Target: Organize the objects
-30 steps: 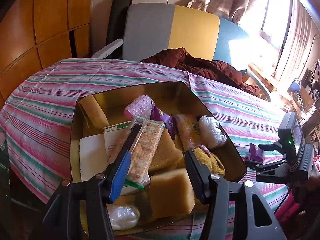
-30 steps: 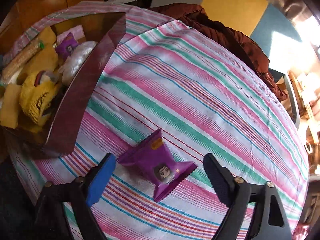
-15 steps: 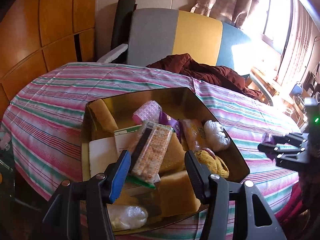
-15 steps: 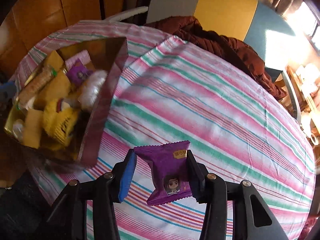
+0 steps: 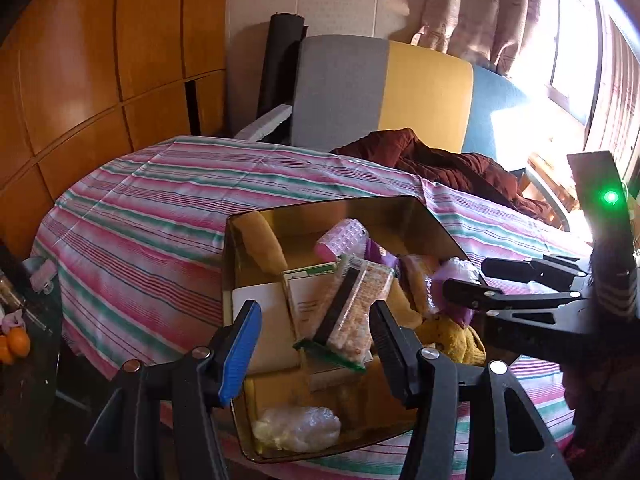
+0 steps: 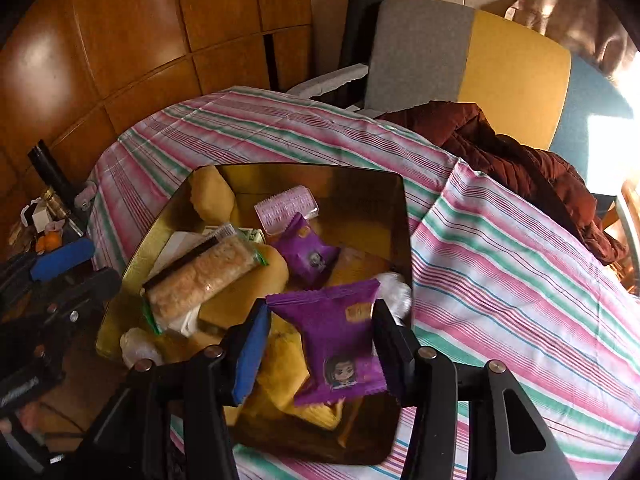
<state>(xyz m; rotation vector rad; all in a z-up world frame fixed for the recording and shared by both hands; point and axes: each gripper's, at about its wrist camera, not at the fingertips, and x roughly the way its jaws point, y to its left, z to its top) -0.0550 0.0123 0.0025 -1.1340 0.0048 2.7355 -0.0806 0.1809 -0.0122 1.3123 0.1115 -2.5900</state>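
Note:
A gold box (image 6: 405, 240) full of snacks and sponges stands on the striped tablecloth (image 6: 500, 248). Above its near right corner my right gripper (image 6: 320, 308) is shut on a purple snack packet (image 6: 340, 336). Both pads touch the packet's sides, and the jaws are opening. A second purple packet (image 6: 308, 252), a long cracker pack (image 6: 204, 276) and a pink roller (image 6: 286, 208) lie inside. My left gripper (image 5: 316, 312) hovers open above the box's (image 5: 360, 208) near side, nothing between its pads. In the left wrist view the right gripper (image 5: 472, 280) reaches in from the right.
A maroon jacket (image 6: 520, 160) lies on the table's far right edge, before a grey, yellow and blue chair (image 6: 460, 52). A low side table with oranges (image 5: 16, 344) stands at the left. Wooden wall panels (image 5: 100, 60) are behind. The striped cloth lies bare to the box's right.
The right gripper closed on the purple packet, lifted it off the cloth and carried it left over the box. The left gripper drew back slightly from the box.

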